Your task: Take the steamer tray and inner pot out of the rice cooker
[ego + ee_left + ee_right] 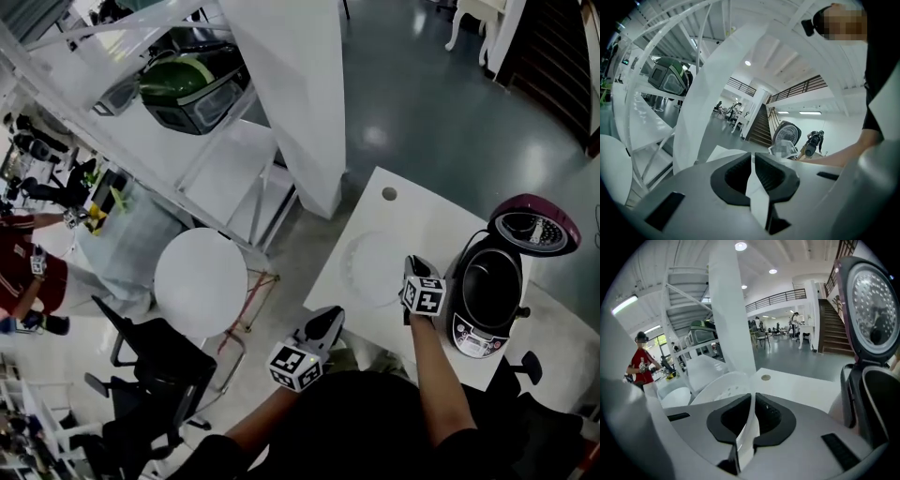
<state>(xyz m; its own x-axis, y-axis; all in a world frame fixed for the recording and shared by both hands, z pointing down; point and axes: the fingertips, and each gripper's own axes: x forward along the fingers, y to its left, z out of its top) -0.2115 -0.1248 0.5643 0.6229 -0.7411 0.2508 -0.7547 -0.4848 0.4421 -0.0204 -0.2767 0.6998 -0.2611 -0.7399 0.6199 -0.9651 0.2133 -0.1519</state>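
Jaws on the left gripper (328, 320) and right gripper (418, 265) are both closed on nothing, the steamer tray (368, 268) sits near the counter's (412, 214) left edge, and the inner pot (487, 287) looks still inside the rice cooker (476, 343) by the right edge, so open wide, pinch its rim, lift straight.

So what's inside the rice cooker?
The lid is up. Inside the rice cooker is something dark and round, maybe the inner pot; its bottom is too dark to see. The white steamer tray lies outside, on the table.
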